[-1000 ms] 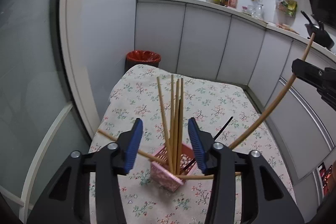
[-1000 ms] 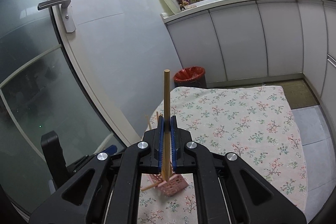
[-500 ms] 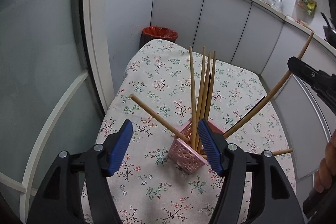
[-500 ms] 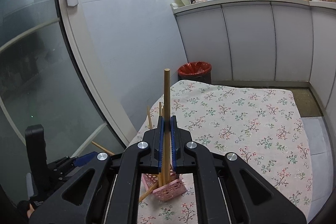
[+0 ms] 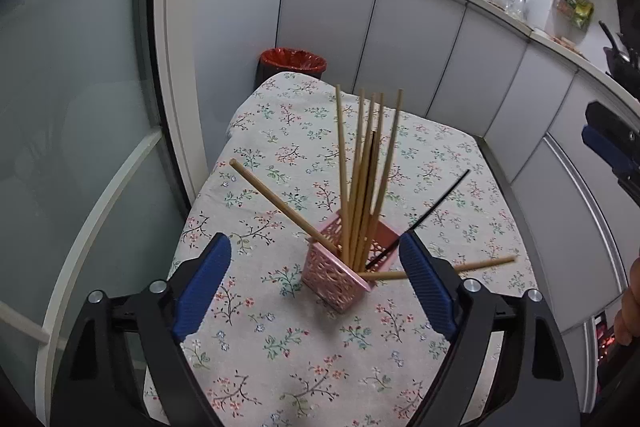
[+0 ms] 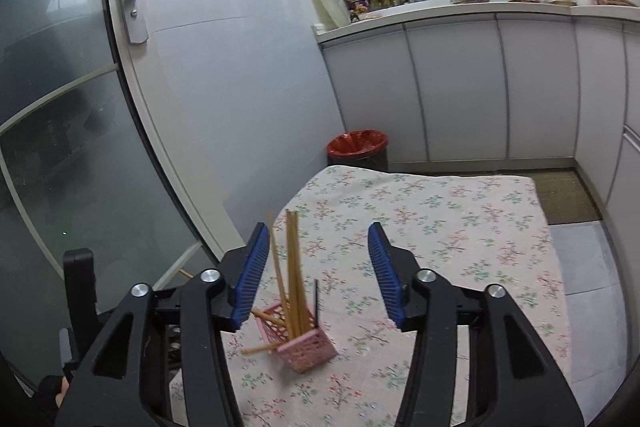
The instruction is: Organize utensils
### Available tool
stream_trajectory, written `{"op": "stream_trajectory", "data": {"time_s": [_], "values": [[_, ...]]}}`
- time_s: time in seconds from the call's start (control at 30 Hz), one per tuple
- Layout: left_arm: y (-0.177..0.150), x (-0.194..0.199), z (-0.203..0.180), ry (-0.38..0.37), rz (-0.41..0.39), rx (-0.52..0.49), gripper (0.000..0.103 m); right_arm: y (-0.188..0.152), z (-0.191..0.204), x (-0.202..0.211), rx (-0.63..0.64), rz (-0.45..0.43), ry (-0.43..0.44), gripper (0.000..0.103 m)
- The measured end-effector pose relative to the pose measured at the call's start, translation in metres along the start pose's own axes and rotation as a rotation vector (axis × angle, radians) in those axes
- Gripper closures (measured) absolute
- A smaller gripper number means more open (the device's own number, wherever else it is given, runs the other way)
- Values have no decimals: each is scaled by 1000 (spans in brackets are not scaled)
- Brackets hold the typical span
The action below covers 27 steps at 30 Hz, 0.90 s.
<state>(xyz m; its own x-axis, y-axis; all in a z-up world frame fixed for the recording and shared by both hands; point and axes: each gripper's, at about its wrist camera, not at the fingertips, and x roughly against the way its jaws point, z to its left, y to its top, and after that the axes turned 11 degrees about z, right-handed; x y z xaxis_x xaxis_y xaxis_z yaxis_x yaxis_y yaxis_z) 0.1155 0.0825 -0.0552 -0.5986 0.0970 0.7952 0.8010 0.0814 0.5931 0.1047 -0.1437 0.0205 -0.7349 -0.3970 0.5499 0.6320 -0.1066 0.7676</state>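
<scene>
Your left gripper (image 5: 316,287) stands spread wide, nothing between its pads. Your right gripper (image 6: 316,275) likewise gapes empty. The pink basket (image 5: 340,277) sits on the floral tablecloth (image 5: 440,155), wooden chopsticks (image 5: 362,179) upright in it, one (image 5: 280,201) leaning toward 10 o'clock, a black chopstick (image 5: 424,219) toward 2. Another (image 5: 486,263) lies toward 3, possibly resting on the rim.
</scene>
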Motion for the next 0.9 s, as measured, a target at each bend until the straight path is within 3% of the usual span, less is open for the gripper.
{"op": "stream_trajectory", "data": {"time_s": [0.03, 0.2, 0.23, 0.53, 0.9], "values": [[-3, 4, -3, -4, -6, -4, 14, -1, -2, 4, -4, 3, -13, 46], [-18, 25, -25, 8, -18, -18, 7, -17, -18, 30, -42, 35, -120, 10], [-21, 29, -30, 17, -24, -23, 7, -22, -20, 35, -47, 42, -151, 8], [-43, 46, -70, 94, -38, -83, 7, -59, -36, 52, -93, 135, -312, 7], [-50, 46, -91, 100, -57, -128, 7, -75, -38, 40, -65, 206, -341, 7]]}}
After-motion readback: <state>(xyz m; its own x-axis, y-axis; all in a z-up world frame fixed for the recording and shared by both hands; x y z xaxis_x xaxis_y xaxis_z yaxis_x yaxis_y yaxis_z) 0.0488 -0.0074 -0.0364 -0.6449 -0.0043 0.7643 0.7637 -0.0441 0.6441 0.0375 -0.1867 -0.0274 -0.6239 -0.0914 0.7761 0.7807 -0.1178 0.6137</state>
